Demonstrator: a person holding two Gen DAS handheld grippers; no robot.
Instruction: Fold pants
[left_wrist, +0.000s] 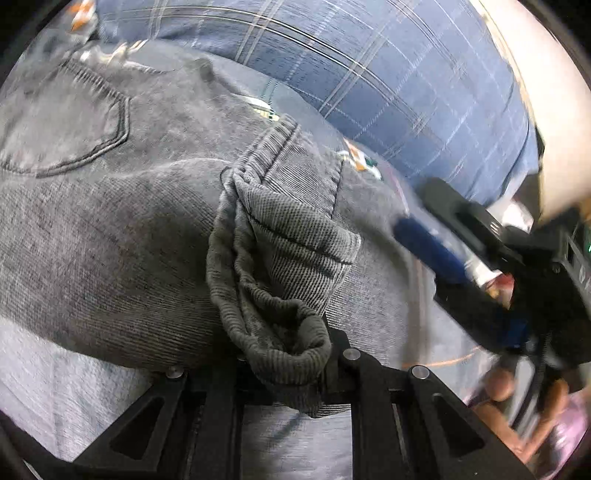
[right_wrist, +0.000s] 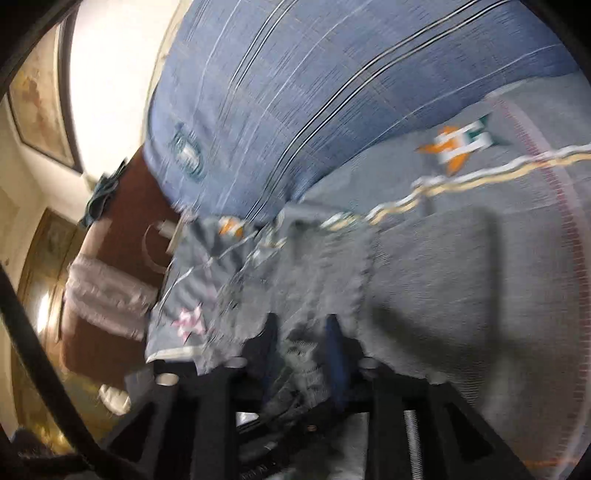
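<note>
On the bed (left_wrist: 48, 387), over its pale grey sheet, lie the grey denim pants (left_wrist: 110, 221), seat side up with a back pocket showing toward the bed's far side, near the blue checked blanket (left_wrist: 369, 74). The left gripper (left_wrist: 291, 369) has its jaws nearly closed on a bunched, thick fold of the pants, seams and hem crowded together. In the right wrist view the right gripper (right_wrist: 303, 354) shows grey cloth between its jaws; the blur leaves it unclear whether the pads press on it. I judge the denim heavy and limp yet fairly stiff at seams, not slippery or fragile. Waistband, hems and stitched edges look like the surest holds, since single layers would sag and slide apart.
</note>
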